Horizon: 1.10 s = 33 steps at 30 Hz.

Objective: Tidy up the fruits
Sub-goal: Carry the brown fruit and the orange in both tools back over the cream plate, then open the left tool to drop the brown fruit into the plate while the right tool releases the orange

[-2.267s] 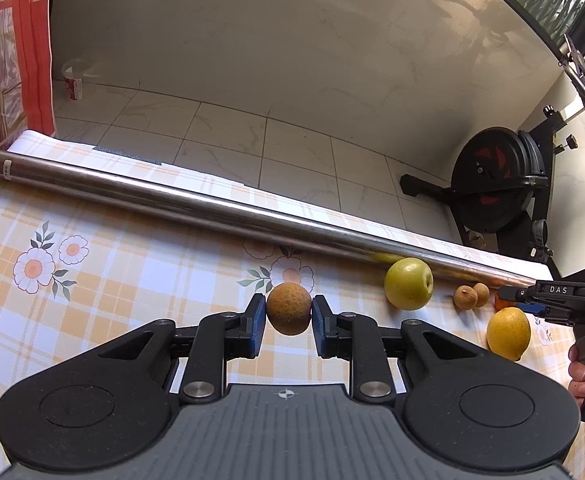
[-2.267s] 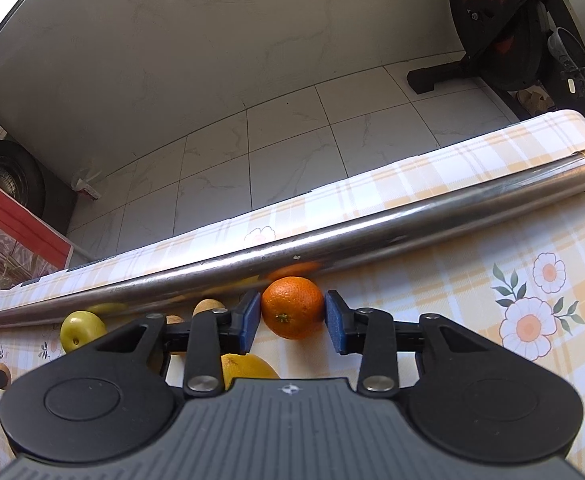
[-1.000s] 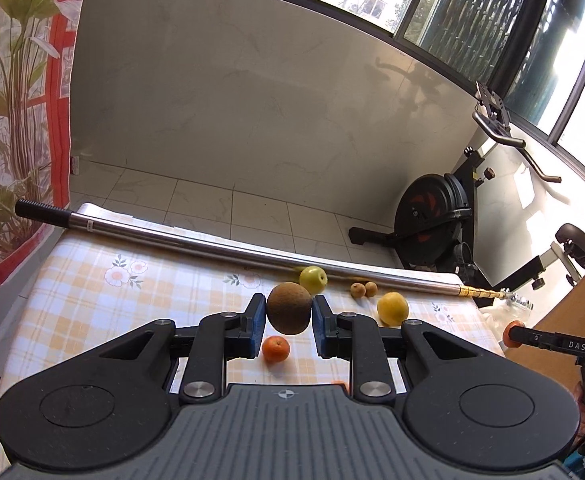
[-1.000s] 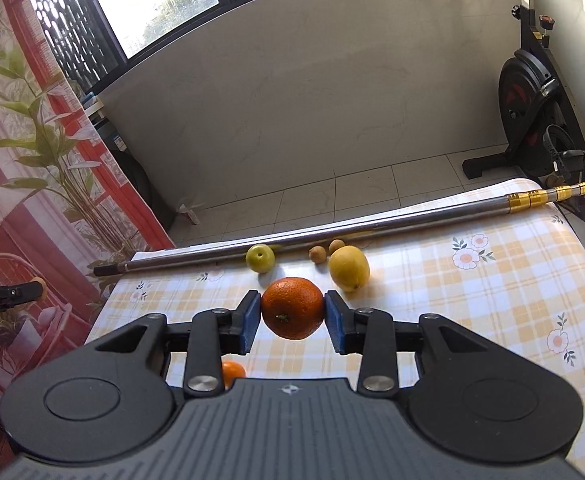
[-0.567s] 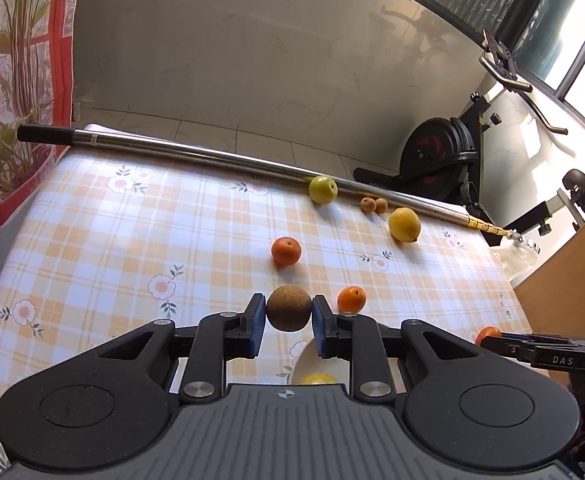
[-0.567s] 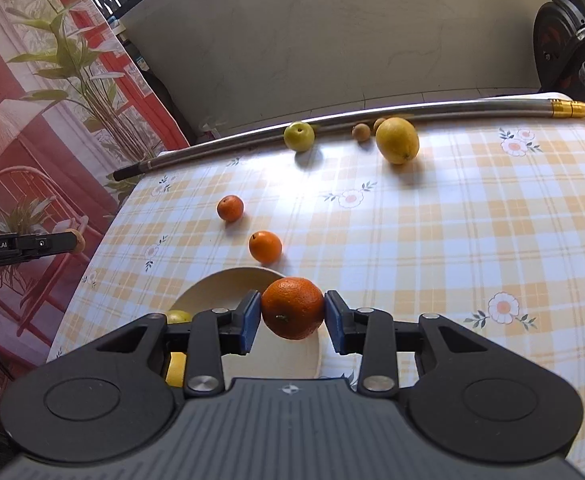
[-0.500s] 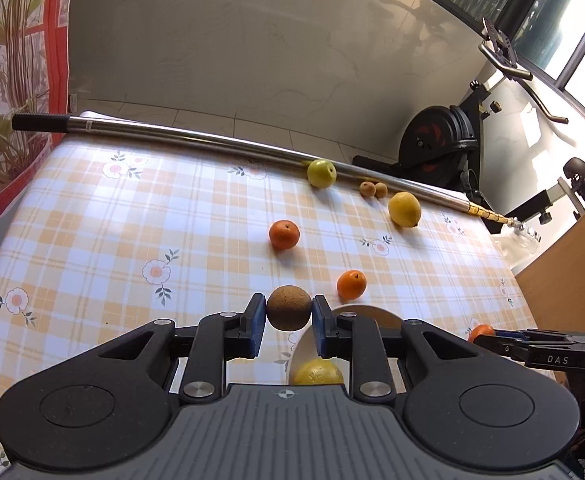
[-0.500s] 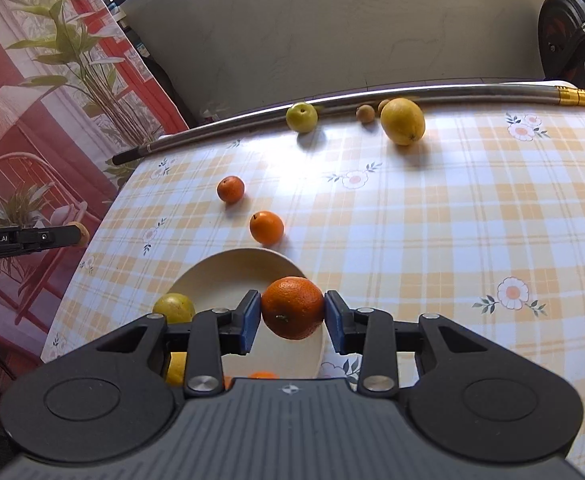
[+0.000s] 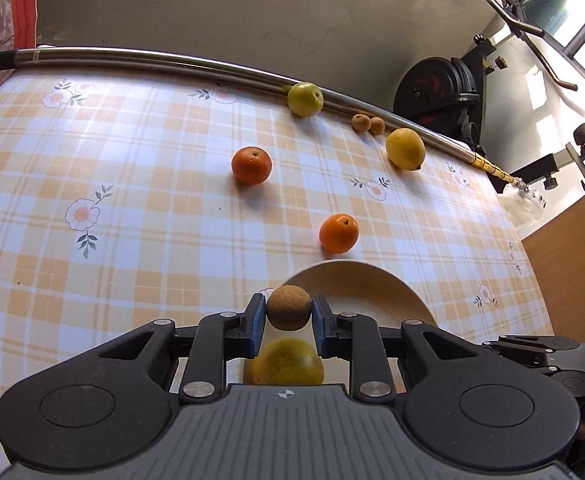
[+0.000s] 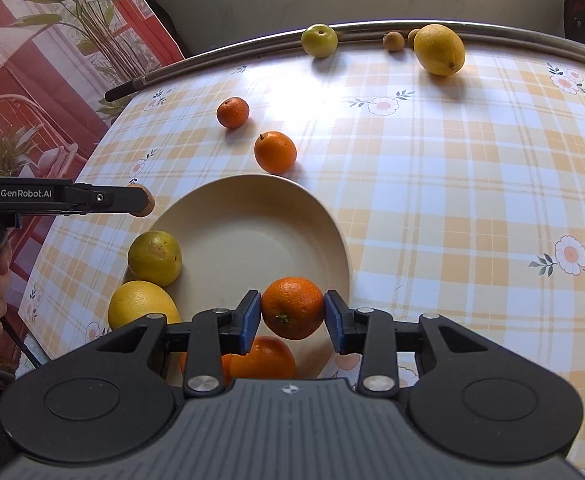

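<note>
My left gripper (image 9: 288,313) is shut on a small brown round fruit (image 9: 289,307) and holds it above the left rim of a cream plate (image 9: 376,284). A yellow-green fruit (image 9: 287,362) lies below it on the plate. My right gripper (image 10: 292,314) is shut on an orange (image 10: 292,307) above the near side of the plate (image 10: 252,236). An orange (image 10: 266,358) lies on the plate under it. A yellow-green fruit (image 10: 154,258) and a yellow citrus (image 10: 142,308) lie at the plate's left rim. The left gripper with its brown fruit (image 10: 142,200) shows at the left.
Loose on the checked tablecloth (image 10: 452,200) are two oranges (image 10: 275,152) (image 10: 233,112), a green apple (image 10: 319,41), a lemon (image 10: 439,50) and two small brown fruits (image 10: 393,41). A steel pole (image 9: 152,65) lies along the table's far edge. An exercise bike (image 9: 440,88) stands beyond.
Both grippers have come down closer to the table and plate, each still holding its fruit. The plate and the fruit on it now fill more of both views.
</note>
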Available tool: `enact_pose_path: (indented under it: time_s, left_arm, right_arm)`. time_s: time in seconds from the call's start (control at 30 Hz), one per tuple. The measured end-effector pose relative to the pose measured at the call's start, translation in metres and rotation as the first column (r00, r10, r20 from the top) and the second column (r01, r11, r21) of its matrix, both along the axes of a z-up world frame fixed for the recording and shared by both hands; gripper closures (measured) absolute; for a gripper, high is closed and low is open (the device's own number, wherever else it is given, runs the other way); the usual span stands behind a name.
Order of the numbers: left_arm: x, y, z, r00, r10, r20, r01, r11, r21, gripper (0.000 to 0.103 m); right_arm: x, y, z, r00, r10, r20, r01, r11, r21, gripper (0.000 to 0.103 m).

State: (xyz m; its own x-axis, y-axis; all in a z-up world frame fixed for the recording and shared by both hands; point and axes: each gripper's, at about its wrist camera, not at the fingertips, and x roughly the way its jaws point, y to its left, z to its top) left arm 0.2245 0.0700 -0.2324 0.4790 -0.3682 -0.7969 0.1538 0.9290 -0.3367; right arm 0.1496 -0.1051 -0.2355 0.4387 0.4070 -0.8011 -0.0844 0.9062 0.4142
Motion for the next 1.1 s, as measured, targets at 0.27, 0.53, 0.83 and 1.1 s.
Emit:
enact_pose_path:
  time_s: [0.27, 0.53, 0.83, 1.1]
  left_arm:
    - [0.007, -0.019, -0.008, 0.998, -0.057, -0.005, 0.057, 0.996, 0.071, 0.077]
    - [0.007, -0.024, -0.015, 0.997, -0.076, -0.02, 0.078, 0.991, 0.104, 0.077]
    - [0.008, -0.023, -0.019, 0.996, -0.075, -0.041, 0.079, 0.991, 0.109, 0.077]
    - [0.01, -0.024, -0.021, 0.996, -0.072, -0.051, 0.077, 0.991, 0.109, 0.077]
  right_arm:
    - [0.006, 0.007, -0.009, 0.999, 0.02, -0.027, -0.02, 1.0, -0.001, 0.066]
    - [0.007, 0.008, -0.012, 0.999, 0.008, -0.044, -0.008, 1.0, 0.005, 0.065]
    - [0.001, 0.009, -0.012, 0.998, 0.001, -0.057, -0.001, 1.0, 0.013, 0.065]
    - [-0.002, 0.007, -0.011, 0.998, -0.012, -0.064, 0.013, 1.0, 0.015, 0.064]
